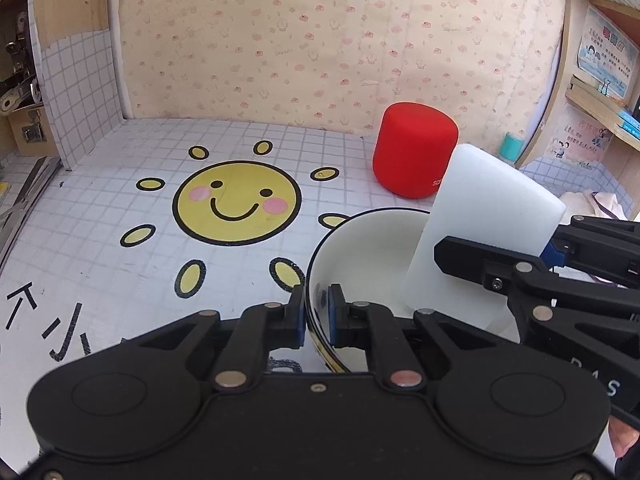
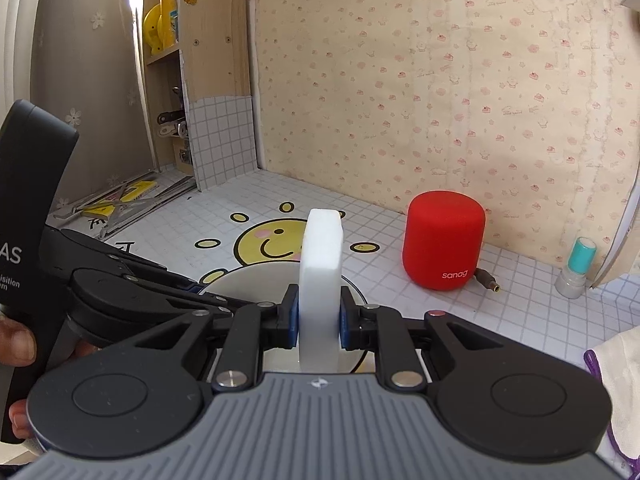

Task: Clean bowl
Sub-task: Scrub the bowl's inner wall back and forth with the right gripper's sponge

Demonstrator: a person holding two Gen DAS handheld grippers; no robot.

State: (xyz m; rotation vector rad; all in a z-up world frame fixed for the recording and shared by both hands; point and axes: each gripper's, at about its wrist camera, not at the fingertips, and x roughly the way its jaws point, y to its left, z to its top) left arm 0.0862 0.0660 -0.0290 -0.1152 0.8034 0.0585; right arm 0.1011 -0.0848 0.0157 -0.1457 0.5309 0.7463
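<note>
Open gridded tabletop (image 1: 100, 240) to the left of the bowl, bare apart from the printed sun face (image 1: 237, 203) and some black characters near the front. Bounded at the back by pink-patterned wallpaper (image 1: 320, 40), at the left by a tiled wooden shelf post (image 1: 76, 92), at the right by a wooden bookshelf (image 1: 600, 112). Red speaker (image 1: 414, 150) upright near the back wall, just behind the bowl and the sponge; behind-right of it a small teal-capped bottle (image 2: 576, 268) close to the shelf foot. Pale cloth (image 2: 624, 380) at the right edge.

White bowl (image 1: 372, 248) low and right of centre in the left wrist view, tilted up on its side so the inside faces right. Left tongs (image 1: 318, 316) clamped on its near rim, one blue pad outside the wall, the other inside. Cannot tell whether the bowl touches the tabletop.

White sponge (image 1: 480, 224), a thick block, leaning down into the bowl from the right, lower end against the inner wall. Right tongs (image 2: 319, 316) clamped on the sponge across its narrow sides, block standing upright between the pads and reaching forward over the bowl rim (image 2: 248, 276). Both tongs close together, right one just beside and slightly above the left. Part of a hand (image 2: 16, 344) visible at the left edge of the right wrist view, on the left handle.
</note>
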